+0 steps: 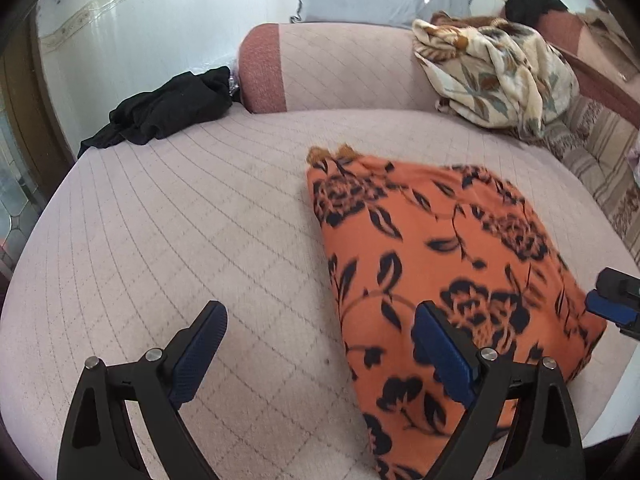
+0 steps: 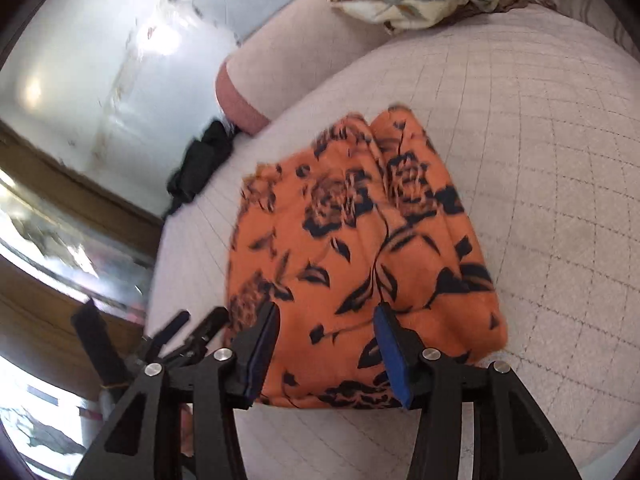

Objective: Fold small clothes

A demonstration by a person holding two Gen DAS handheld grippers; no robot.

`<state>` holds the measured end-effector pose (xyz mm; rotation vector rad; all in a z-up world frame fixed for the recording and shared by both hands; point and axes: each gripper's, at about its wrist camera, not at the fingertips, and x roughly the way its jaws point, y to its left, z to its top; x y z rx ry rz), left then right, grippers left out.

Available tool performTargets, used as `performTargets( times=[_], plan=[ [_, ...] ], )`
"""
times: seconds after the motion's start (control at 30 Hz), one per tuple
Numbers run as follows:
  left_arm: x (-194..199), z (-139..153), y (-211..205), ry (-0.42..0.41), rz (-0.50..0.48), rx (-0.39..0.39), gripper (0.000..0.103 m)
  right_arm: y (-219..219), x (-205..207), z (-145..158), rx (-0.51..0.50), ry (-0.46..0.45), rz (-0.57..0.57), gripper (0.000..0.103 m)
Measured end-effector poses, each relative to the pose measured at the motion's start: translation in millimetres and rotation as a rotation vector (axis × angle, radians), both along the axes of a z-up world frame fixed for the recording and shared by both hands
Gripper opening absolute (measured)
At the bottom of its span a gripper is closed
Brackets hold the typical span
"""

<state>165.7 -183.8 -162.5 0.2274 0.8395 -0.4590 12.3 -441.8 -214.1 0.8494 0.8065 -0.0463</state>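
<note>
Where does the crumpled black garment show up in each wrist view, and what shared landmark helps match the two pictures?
Left wrist view: the black garment lies upper left, at the far edge of the pink quilted mattress, beside the bolster's reddish end.
Right wrist view: the black garment sits left of centre, blurred, below that same reddish end.
Shared landmark: the orange floral cloth, lying on the mattress in both views.

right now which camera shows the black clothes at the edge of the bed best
The left wrist view: the black clothes lie in full, sharp and unblocked, at the bed's far left edge beside the bolster. The right wrist view shows them only as a small, blurred dark heap near the orange flowered cloth.
</note>
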Motion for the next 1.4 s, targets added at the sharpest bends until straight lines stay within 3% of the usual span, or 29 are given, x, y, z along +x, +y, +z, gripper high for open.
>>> performTargets(
  times=[0.13, 0.23, 0.27, 0.33, 0.47, 0.6, 0.7, 0.83, 0.93, 0.97, 1.2, 1.4],
  plan=[
    [16, 5, -6, -0.003, 0.035, -0.005, 0.095, -20, -7, 8, 0.028, -0.063, -0.083, 0.053],
    [24, -19, -14, 0.047, 0.026, 0.091, 0.095, -26, 11, -19, 0.120, 0.048, -0.056, 0.053],
    [24, -28, -15, 0.053, 0.006, 0.097, 0.095, -25, 18, -31, 0.140, 0.096, -0.043, 0.053],
    [19, -29, -7, 0.014, -0.004, 0.049, 0.095, -27, 25, -32, 0.146, 0.098, -0.047, 0.053],
    [24, -21, -2, 0.058, -0.002, 0.019, 0.095, -38, 25, -18, 0.120, 0.037, -0.085, 0.054],
    [19, -4, 2, 0.021, -0.024, -0.012, 0.095, -43, 31, 9, 0.039, -0.094, -0.122, 0.054],
    [17, 2, -1, -0.004, -0.043, -0.015, 0.095, -43, 48, 17, 0.064, -0.149, -0.111, 0.054],
    [15, -8, -8, 0.009, -0.073, 0.028, 0.095, -31, 80, 8, 0.075, -0.100, -0.091, 0.054],
    [15, -17, -10, 0.032, -0.068, 0.048, 0.095, -30, 105, -23, 0.087, 0.071, -0.087, 0.053],
    [14, -16, -10, 0.028, -0.066, 0.046, 0.095, -31, 110, -32, 0.112, 0.081, -0.090, 0.053],
    [11, -11, -10, 0.001, -0.061, 0.042, 0.095, -33, 98, -22, 0.122, 0.027, -0.071, 0.053],
    [10, -13, -13, -0.014, -0.062, 0.055, 0.095, -34, 84, 0, 0.068, -0.062, -0.048, 0.055]
  ],
)
